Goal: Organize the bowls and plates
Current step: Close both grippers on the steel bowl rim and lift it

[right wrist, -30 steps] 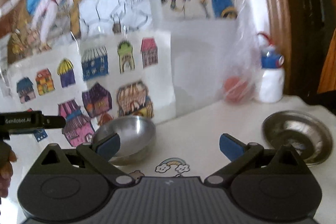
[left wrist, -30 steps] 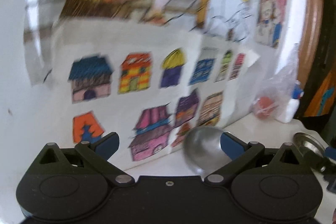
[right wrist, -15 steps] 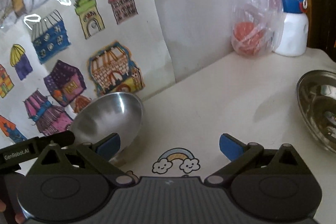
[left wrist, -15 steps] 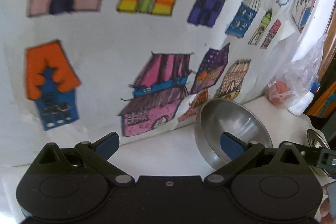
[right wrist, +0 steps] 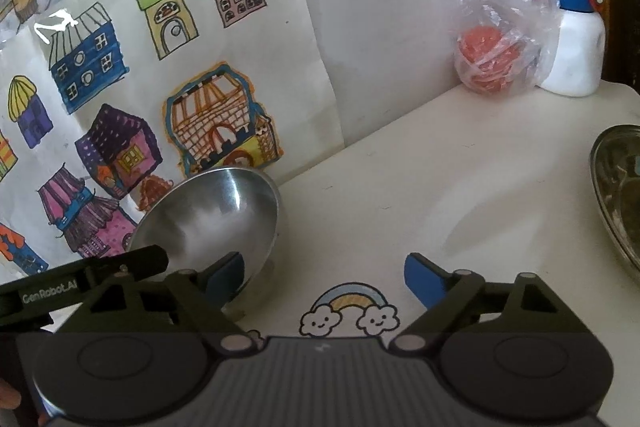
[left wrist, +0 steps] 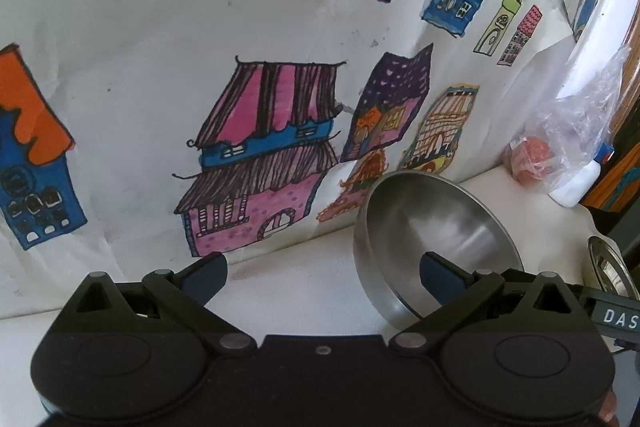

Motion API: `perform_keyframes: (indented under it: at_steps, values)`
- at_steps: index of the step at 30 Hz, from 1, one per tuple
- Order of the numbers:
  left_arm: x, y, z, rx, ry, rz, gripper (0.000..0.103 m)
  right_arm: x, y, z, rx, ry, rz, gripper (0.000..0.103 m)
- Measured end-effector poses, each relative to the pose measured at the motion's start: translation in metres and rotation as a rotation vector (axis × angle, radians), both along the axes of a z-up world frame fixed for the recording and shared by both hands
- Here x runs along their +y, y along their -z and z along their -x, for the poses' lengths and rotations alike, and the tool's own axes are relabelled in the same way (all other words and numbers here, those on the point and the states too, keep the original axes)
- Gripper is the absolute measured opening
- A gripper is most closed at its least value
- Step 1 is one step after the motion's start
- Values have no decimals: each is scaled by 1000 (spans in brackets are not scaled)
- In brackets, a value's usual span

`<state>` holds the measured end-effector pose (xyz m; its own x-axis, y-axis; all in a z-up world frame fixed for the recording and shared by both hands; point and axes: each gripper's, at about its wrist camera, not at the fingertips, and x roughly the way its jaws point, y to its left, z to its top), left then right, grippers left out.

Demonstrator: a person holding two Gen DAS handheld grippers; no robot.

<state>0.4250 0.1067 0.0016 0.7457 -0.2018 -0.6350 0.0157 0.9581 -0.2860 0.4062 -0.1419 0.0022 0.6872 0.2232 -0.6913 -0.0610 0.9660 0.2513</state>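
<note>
Fingers [left wrist: 440, 273] both grippers spread, empty | steel bowl [right wrist: 212, 219] shiny, seemingly tilted | plate [right wrist: 618, 195] cropped

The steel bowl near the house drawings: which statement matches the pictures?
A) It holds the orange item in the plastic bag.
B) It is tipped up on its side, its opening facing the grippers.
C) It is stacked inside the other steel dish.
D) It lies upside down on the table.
B: the steel bowl stands tilted on the table in front of the house drawings, its hollow inside showing in both wrist views.
</note>
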Motion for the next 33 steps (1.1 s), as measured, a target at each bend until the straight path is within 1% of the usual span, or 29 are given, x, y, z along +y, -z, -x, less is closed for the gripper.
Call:
perform_keyframes:
  at_steps: [2, 3, 4, 5, 6, 7, 8, 9, 11, 12, 13, 14, 16, 19, 22, 25, 29, 33]
  values:
    - [0, -1, -1, 5, -3, 2, 98, 2, 0, -1, 5, -7, -5, 84]
    - [-1, -2, 0, 6, 0, 5, 96, 3, 0, -1, 9, -13, -10, 83]
    - [-1, -2, -1, 8, 3, 6, 94, 3, 0, -2, 13, -20, -17, 78]
    - [-2, -3, -1, 8, 7, 4, 93, 4, 0, -3, 16, -29, -27, 69]
    - [-3, -3, -1, 8, 9, 3, 91, 4, 0, -4, 21, -45, -49, 65]
    - [-4, -4, -1, 9, 13, 2, 88, 3, 1, -4, 28, -57, -76, 57]
    - [-5, -4, -1, 12, 17, 2, 86, 2, 1, -5, 39, -64, -103, 52]
    - [-6, -4, -2, 18, 18, 6, 80, 0, 1, -6, 47, -67, -129, 49]
    - [-9, -4, -3, 28, 29, 3, 66, -1, 0, -6, 52, -73, -156, 39]
    - [-10, -4, -3, 32, 36, 3, 55, -1, 0, -6, 53, -74, -164, 37]
    - [-12, -4, -4, 30, 53, 12, 48, -1, -1, -5, 54, -75, -171, 33]
    - [-14, -5, -4, 28, 59, 15, 46, -1, -1, -5, 54, -76, -174, 29]
    - [-17, -7, -4, 26, 74, 15, 34, 0, -2, -5, 57, -73, -179, 26]
    - [-22, -10, -3, 21, 90, 5, 25, -1, -2, -4, 61, -60, -181, 23]
    - [-24, -12, -1, 16, 79, 0, 23, -4, -2, 0, 45, -43, -185, 17]
    - [-25, -17, 4, -6, 68, 4, 17, -10, -12, 11, 9, -31, -205, 15]
    - [-29, -35, 21, -72, 80, -11, 15, -15, -38, 31, -59, -35, -211, 15]
    - [-37, -62, 44, -150, 83, -49, 15, -21, -65, 59, -115, -53, -213, 15]
